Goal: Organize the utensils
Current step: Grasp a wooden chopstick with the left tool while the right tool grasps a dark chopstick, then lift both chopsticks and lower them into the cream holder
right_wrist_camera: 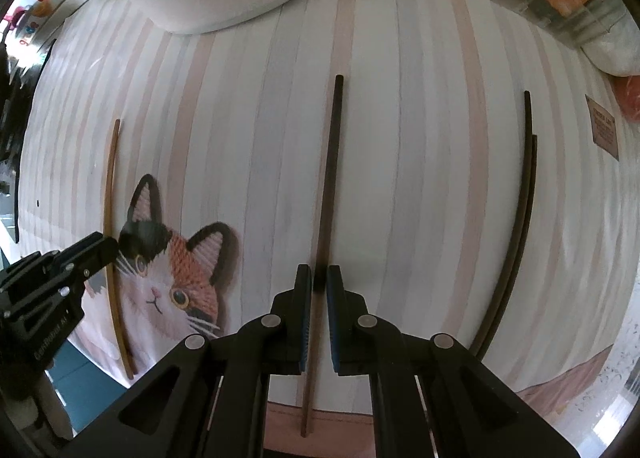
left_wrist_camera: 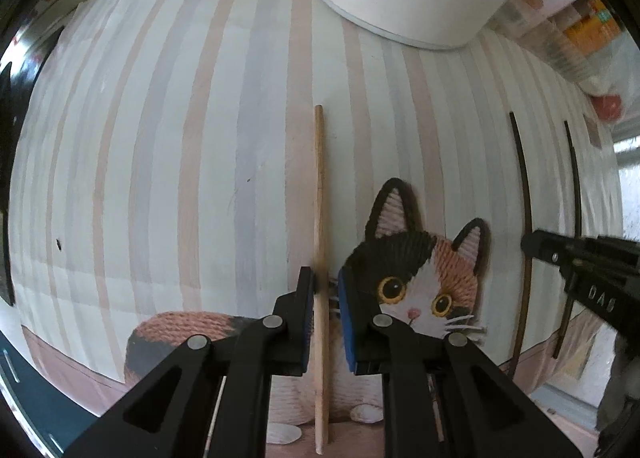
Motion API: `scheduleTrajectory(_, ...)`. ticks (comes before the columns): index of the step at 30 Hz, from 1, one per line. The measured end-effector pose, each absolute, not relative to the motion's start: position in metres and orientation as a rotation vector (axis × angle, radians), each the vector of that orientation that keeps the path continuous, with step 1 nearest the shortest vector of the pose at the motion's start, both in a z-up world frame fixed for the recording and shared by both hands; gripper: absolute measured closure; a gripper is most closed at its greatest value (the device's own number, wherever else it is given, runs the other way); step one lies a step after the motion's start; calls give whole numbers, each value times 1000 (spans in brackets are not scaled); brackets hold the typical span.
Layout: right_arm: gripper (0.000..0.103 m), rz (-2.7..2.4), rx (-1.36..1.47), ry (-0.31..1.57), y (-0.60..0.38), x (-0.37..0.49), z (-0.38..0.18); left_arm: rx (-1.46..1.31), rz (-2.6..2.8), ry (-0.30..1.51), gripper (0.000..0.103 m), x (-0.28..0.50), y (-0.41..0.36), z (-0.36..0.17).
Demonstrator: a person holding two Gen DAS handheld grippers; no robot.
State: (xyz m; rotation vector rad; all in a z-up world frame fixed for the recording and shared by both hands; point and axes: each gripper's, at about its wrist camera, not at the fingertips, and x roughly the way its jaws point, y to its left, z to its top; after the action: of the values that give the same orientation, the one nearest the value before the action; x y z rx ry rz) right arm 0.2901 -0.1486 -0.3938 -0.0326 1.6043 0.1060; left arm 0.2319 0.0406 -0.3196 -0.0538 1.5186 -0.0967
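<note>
Both grippers point straight down at the striped mat (left_wrist_camera: 168,161). The left gripper (left_wrist_camera: 325,288) is clamped on a pale wooden chopstick (left_wrist_camera: 319,177); the right gripper (right_wrist_camera: 319,284) is pinched on a dark chopstick (right_wrist_camera: 330,177). Each stick runs lengthwise away from its jaws. Another dark pair (right_wrist_camera: 524,217) lies further right, nearer the right hand.

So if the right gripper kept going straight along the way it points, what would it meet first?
The right gripper points down at the mat and is already shut on the dark chopstick. Going on, it would likely press straight into the striped cat mat beneath.
</note>
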Motion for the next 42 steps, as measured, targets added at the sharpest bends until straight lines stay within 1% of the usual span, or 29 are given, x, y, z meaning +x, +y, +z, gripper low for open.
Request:
scheduleTrajectory(3, 95, 100, -30, 1589, -152, 284, -393, -27, -93, 1516, 92, 238, 25, -322)
scheduleTrajectory(5, 95, 99, -39, 1578, -151, 281, -393, -18, -92, 1505, 95, 240, 21, -322)
scheduleTrajectory(6, 96, 99, -41, 1572, -150, 278, -393, -18, -91, 1498, 98, 241, 18, -323)
scheduleTrajectory(9, 97, 105, -10, 1562, -148, 289, -387, -14, -94, 1482, 99, 238, 21, -324)
scheduleTrajectory(11, 97, 108, 32, 1544, -153, 287, -385, -10, -102, 1460, 99, 239, 15, -315)
scheduleTrajectory(15, 97, 126, 110, 1487, -168, 280, -373, -20, -113, 1407, 99, 240, 29, -294)
scheduleTrajectory(25, 97, 189, 183, 1320, -174, 268, -313, -73, -117, 1245, 99, 244, 41, -225)
scheduleTrajectory(33, 97, 227, 197, 1152, -168, 269, -252, -92, -136, 1087, 99, 246, 50, -165)
scheduleTrajectory(42, 97, 282, 239, 952, -164, 290, -170, -107, -191, 900, 99, 254, 51, -83)
